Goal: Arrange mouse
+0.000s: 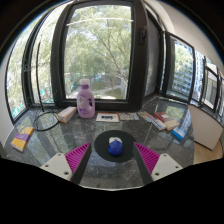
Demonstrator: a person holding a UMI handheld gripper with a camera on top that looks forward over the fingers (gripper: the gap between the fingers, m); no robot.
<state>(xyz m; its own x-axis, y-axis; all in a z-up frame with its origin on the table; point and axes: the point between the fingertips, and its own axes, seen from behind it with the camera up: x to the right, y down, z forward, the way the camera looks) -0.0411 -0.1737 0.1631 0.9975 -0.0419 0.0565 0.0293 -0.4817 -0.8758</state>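
mouse (115, 146): small blue one, sitting on a round dark mouse pad (112, 150) on the glass table (60, 150), low centre of the frame

which way from me: dead ahead, in the gap between my two fingers, roughly level with the tips. Can't really tell its long axis from here, it just reads as a roundish blob

gripper (113, 157): spread wide, holding nothing. Pink pads (78, 157) sit either side of the mouse with clear daylight on both sides, so no contact yet

next move, my guess: it's already centred, so pushing straight in a touch and then squeezing should do it. No sideways fix looks needed

risk: glass top plus a loose round pad, I reckon the pad could slide if I nudge it

further out: purple bottle (86, 99) up at mid left of centre near the window (100, 45), a white box thing (66, 114) beside it, yellow item (21, 138) at far left, blue stuff (180, 135) at right
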